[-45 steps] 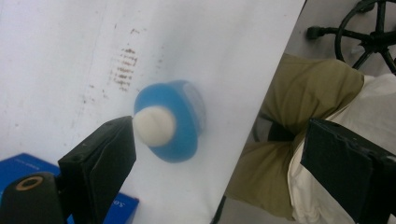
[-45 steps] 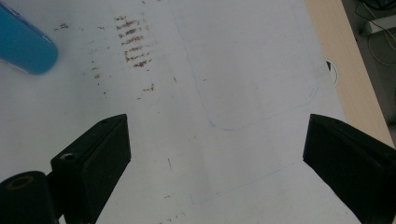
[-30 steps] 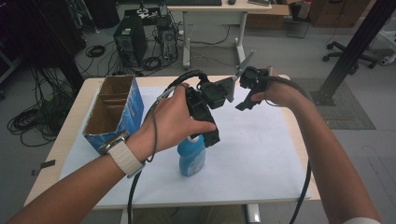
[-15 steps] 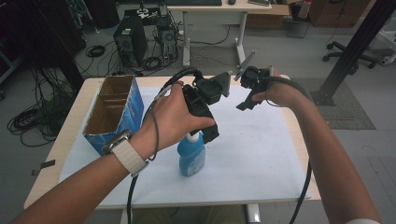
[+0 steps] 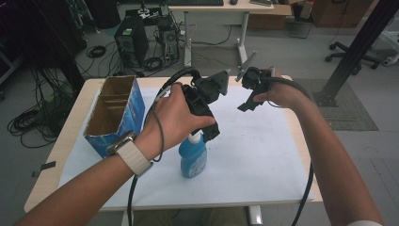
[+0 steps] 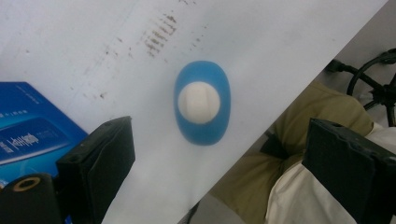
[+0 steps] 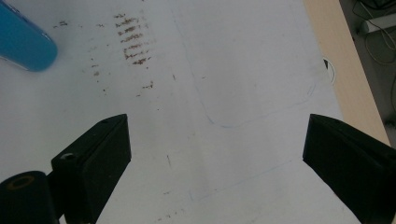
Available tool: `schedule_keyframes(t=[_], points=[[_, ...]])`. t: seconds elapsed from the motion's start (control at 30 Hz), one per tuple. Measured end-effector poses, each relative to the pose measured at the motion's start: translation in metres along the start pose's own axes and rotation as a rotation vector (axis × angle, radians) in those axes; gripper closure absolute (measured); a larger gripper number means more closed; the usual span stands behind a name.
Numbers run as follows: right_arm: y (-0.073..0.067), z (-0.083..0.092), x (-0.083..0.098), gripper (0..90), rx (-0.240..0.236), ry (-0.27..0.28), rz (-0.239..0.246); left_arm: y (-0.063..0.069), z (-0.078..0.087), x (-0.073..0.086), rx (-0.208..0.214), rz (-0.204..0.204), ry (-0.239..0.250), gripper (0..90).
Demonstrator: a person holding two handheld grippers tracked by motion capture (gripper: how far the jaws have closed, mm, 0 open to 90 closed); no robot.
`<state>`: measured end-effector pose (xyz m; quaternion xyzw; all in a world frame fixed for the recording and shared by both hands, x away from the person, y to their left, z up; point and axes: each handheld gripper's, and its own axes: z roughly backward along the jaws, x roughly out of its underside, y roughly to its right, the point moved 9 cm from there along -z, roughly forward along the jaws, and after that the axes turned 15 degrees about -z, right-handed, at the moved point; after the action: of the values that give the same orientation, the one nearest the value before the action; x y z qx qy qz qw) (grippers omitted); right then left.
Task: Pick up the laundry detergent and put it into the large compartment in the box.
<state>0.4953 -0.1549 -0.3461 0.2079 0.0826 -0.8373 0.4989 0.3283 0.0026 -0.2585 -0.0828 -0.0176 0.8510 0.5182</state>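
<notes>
Directly above a blue bottle (image 6: 202,108), the left gripper (image 6: 219,154) hangs with its black fingers (image 6: 95,161) spread wide and nothing between them, the bottle's white cap (image 6: 198,102) framed almost squarely in the gap. In the half second leading up to this moment the person's left hand (image 5: 176,115) has drifted a little toward the near edge and settled more nearly over the cap, which suggests a top-down grasp is being lined up; the fingers have not yet dropped to the bottle's level. The bottle (image 5: 193,155) stands upright on the white sheet (image 5: 254,155) that covers the desk (image 5: 61,155), near its front edge and just beside an open-topped cardboard box (image 5: 115,113) with blue sides.

The right gripper (image 7: 215,158) is likewise open and empty, held up over the far right part of the sheet, well apart from the bottle, and it has barely moved. Beneath it lie bare paper, some brown smudges (image 7: 133,39) and a faint pencilled outline (image 7: 261,93).

Room to work looks generous to the right of the bottle, where the sheet is clear. The left is tighter: the box sits close. Seen from the left gripper, the front edge of the desk runs close to the bottle, with the person's lap (image 6: 299,126) beyond.
</notes>
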Motion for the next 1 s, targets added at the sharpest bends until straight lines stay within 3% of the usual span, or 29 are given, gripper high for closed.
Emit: schedule_keyframes(t=[0.33,1.0], points=[[0.000,0.000,0.000,7.9,0.001,0.001,0.000,-0.007,-0.007,0.002,-0.006,0.031,-0.009,9.6],[0.001,-0.002,-0.001,7.9,-0.002,-0.002,-0.002,-0.012,-0.031,0.003,0.036,0.053,0.002,10.0]])
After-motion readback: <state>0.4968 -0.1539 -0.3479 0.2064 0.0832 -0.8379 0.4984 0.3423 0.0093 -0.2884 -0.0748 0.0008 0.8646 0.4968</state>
